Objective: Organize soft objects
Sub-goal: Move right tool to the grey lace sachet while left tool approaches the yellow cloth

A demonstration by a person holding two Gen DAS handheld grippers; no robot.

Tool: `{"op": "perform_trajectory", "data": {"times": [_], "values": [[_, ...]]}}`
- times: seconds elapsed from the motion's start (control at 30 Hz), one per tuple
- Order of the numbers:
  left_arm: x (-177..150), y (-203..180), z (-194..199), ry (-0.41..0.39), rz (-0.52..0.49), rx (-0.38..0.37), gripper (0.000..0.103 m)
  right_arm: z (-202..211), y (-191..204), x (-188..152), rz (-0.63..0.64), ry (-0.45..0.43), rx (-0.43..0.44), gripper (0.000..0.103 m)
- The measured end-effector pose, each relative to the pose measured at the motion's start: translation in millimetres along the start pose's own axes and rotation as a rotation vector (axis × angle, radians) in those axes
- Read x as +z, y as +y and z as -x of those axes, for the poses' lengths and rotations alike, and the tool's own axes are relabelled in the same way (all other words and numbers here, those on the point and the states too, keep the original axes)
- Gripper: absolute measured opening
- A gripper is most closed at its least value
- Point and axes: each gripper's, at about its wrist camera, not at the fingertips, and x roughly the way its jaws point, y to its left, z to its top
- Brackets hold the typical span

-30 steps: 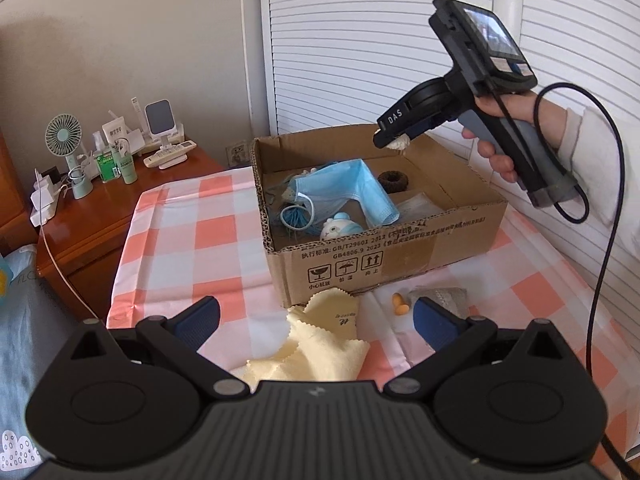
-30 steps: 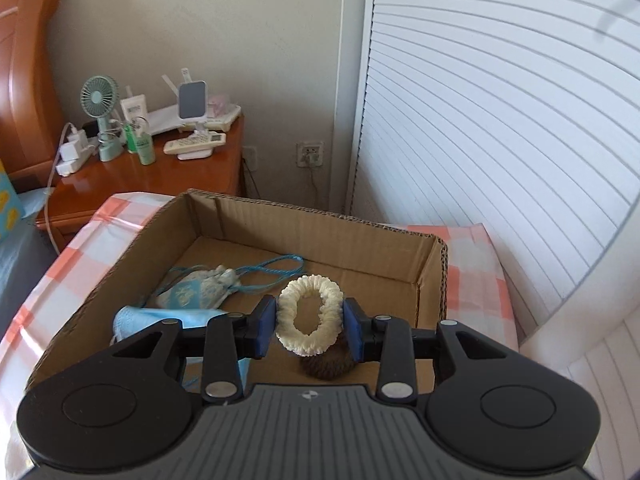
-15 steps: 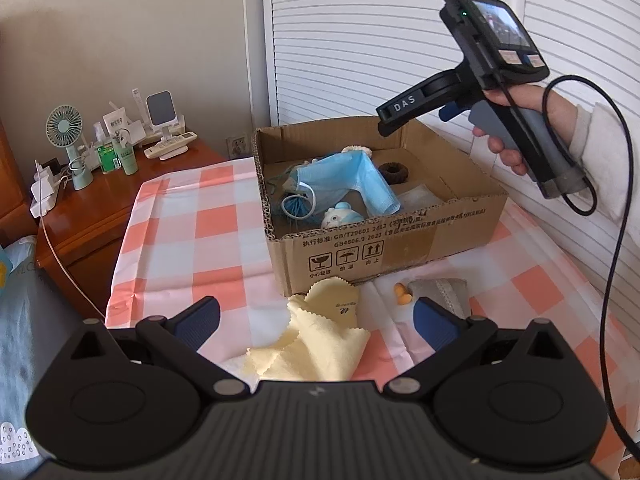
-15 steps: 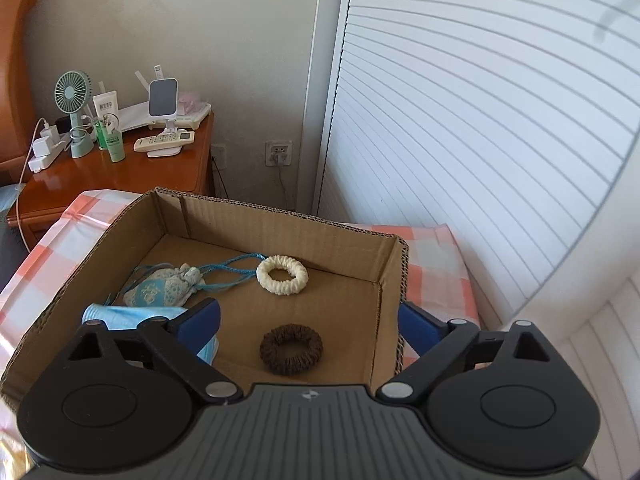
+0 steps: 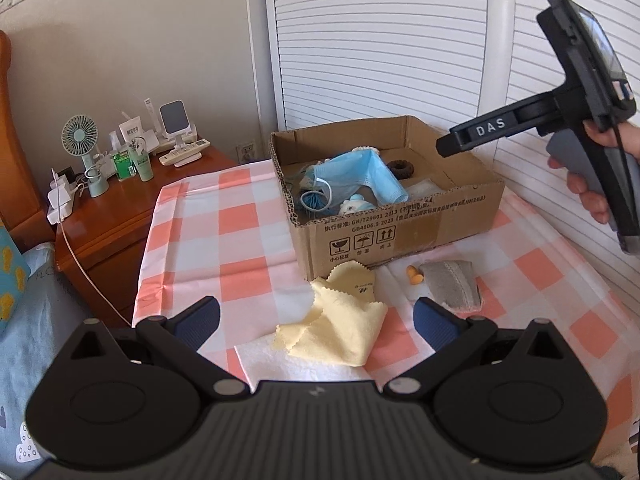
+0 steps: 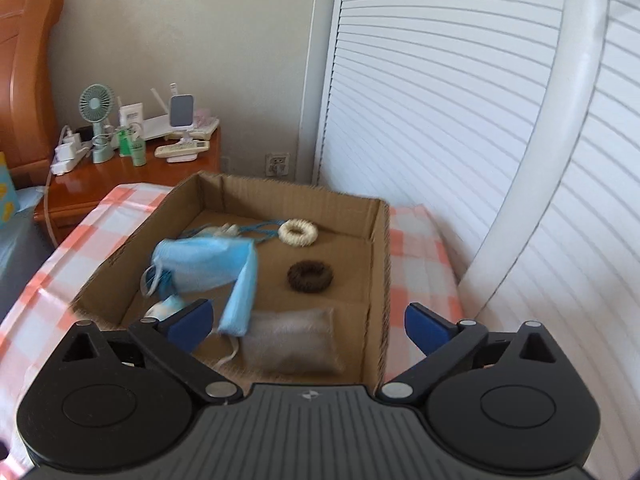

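Right wrist view: cream ring (image 6: 297, 233) lies in cardboard box (image 6: 379, 280), at 12 o'clock of right gripper (image 6: 306, 322), well apart; fingers spread, holding nothing. Brown ring (image 6: 310, 276) just nearer. Left gripper (image 5: 317, 318) spread above yellow cloth (image 5: 340, 328).

- A wooden nightstand (image 5: 132, 200) is standing beside the checked surface (image 5: 224, 248).
- A small green desk fan (image 5: 82, 140) is sitting on the nightstand, near a green tube (image 5: 145, 162).
- A white remote (image 6: 182, 148) is lying by a phone stand (image 6: 182, 110).
- White louvered doors (image 5: 380, 48) are filling the back wall.
- A wall socket (image 6: 277, 159) is showing low on the wall.
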Motion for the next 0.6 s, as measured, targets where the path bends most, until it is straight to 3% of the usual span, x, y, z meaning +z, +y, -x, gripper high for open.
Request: {"op": "perform_trajectory", "data": {"times": [0.23,0.6], "values": [[-20,0,-1,0.034,0.000,-0.015,0.102,4,15,-55,-0.070,0.037,0.060,0.103],[-44,-1,-12,0.100,0.034,-0.017,0.102,-41,43,-95,-0.054,0.151,0.029,0.103]]}}
